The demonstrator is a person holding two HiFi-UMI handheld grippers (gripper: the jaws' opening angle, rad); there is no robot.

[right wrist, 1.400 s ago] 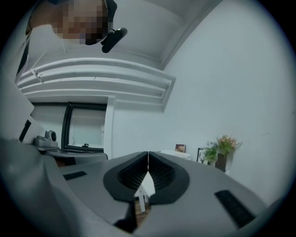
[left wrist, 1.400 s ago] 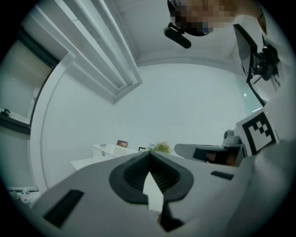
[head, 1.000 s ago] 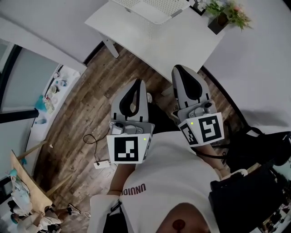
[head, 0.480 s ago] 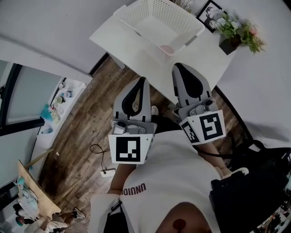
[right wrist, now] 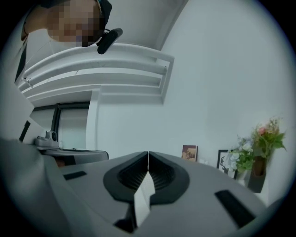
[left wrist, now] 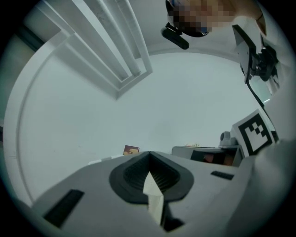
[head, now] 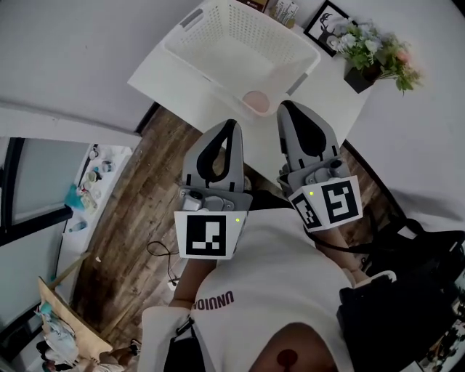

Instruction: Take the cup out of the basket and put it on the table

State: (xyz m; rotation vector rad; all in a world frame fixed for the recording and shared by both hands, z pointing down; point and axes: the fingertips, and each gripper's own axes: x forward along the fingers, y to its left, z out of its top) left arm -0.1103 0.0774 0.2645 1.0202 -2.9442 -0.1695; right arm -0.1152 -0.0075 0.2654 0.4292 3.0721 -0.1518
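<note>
Seen from above, a white basket sits on a white bench. What looks like a pink cup lies inside the basket, at its near right corner. The 2 grippers, left gripper and right gripper, are side by side at the bench's near edge. Each has its fingers pressed together, holding nothing. A potted plant stands on the bench's far right.

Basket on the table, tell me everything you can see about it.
The basket is white, plastic-looking and rectangular, with perforated walls, a solid rim and grey grips at two ends. It sits upright and open on the white table, skewed to the table's edge. A pink cup is in its near corner.
</note>
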